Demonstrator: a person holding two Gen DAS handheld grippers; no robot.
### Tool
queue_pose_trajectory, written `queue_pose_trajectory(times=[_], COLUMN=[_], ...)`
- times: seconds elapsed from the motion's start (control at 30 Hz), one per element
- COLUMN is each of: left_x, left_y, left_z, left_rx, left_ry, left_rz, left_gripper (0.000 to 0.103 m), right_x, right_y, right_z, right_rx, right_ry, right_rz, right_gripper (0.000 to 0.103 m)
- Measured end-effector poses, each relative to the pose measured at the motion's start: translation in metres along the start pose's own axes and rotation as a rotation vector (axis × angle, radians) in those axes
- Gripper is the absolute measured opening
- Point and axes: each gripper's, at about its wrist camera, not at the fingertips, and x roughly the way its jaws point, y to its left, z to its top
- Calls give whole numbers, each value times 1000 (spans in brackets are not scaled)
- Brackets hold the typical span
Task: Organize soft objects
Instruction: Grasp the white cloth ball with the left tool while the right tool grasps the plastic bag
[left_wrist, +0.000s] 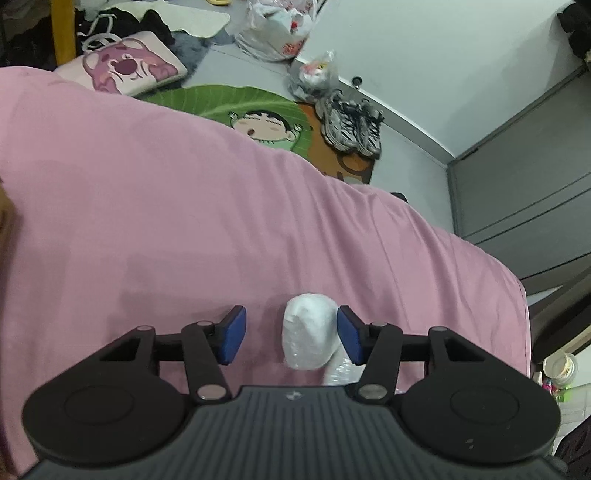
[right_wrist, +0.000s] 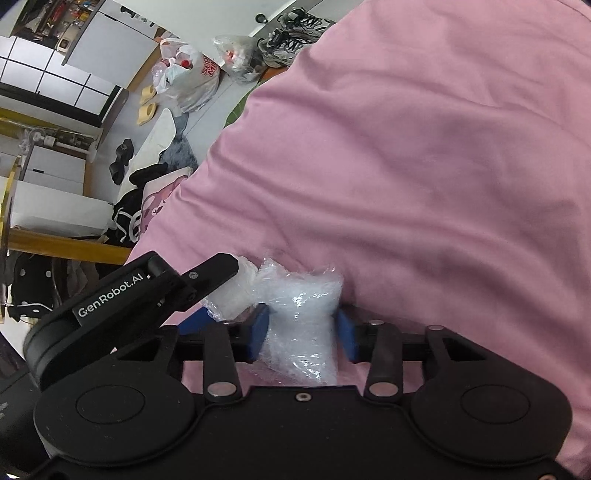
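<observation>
A roll of bubble wrap (right_wrist: 301, 325) lies on the pink bed (right_wrist: 424, 166), near the bed's edge. In the right wrist view its crinkled end is pinched between the blue pads of the right gripper (right_wrist: 301, 330), whose jaws are pressed onto the plastic. The other, rounder end of the wrap (left_wrist: 309, 334) is seen in the left wrist view between the pads of the left gripper (left_wrist: 291, 334), which is spread wide: the right-hand pad appears to touch the roll, while the left-hand pad stands clear of it.

The risks are judged as follows. The wrap is slick and springy, so it could be squeezed out of the right gripper's hold if the pinch is light or placed only on loose film. If the left gripper is closed off-centre, the roll could be pushed sideways rather than caught, since only one pad is against it. If the two grippers are pulled apart, the roll could be unwound or stretched. The sheet beneath is soft and creased, and a fold could be caught with the plastic if the jaws are lowered further. A dropped roll could fall off the bed to the cluttered floor, among the bags (right_wrist: 192, 79) and the shoes (left_wrist: 351, 123).
</observation>
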Motion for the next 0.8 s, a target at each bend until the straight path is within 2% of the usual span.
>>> queue_pose_trajectory(times=[0.1,0.17,0.2,0.23,0.8], left_x=[4,4,2,2,-84], left_y=[-3,-6,-7,-8,7], left_z=[-2,-2,-1,0,2], left_rx=[-9,-10,-11,-12,-1], left_ry=[5,4,11,16,-146], left_rz=[4,4,-18,-26,62], left_gripper=[53,43,31,29,28], right_x=[-1,-4,-6,-9,-61], right_y=[6,9,12,13,41], right_z=[0,-1,-2,-3,-11], right_rx=[-27,-36,-42,-46,-130], right_ry=[-19,-26,-31,-37,-158], right_rz=[5,11,18,23,155], right_gripper=[29,26,24,24,24])
